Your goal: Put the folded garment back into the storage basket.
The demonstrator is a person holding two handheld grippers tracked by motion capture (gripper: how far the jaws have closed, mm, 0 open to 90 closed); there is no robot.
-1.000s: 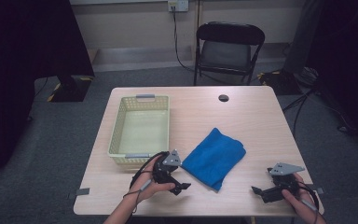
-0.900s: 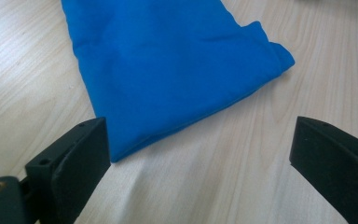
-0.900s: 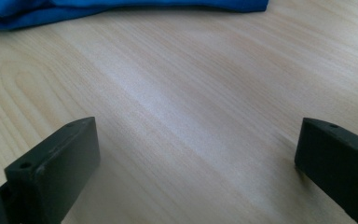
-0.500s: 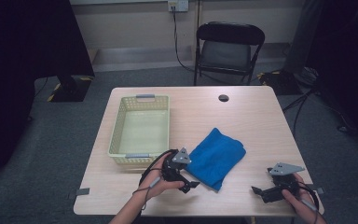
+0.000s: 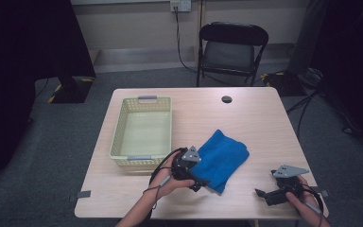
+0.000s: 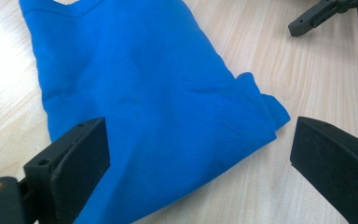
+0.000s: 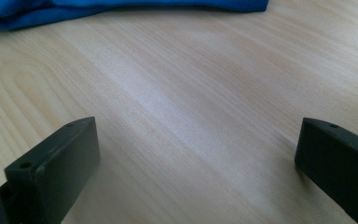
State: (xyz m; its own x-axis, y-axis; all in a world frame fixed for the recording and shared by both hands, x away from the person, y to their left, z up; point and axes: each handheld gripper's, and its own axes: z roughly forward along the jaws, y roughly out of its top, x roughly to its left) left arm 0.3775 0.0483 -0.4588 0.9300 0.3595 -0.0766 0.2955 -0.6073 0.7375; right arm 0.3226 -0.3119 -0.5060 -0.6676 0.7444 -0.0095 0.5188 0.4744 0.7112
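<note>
Left gripper (image 5: 199, 182) jaws spread wide, poised over near corner of blue cloth (image 5: 220, 158) (folded, table (image 5: 264, 118) centre, at 3 o'clock from basket (image 5: 142, 130)). Right gripper (image 5: 263, 194) jaws spread, at 4 o'clock of cloth, well apart.

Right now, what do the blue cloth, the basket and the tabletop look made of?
Cloth: soft matte fabric, maybe fleece or knit; it lies folded with rounded creases and shows no sheen.
Basket: pale yellow, likely moulded plastic; lattice walls with a regular grid, grey handles.
Tabletop: light wood or wood-look laminate; grain lines show, with a slight satin glare. Can't tell which.
</note>
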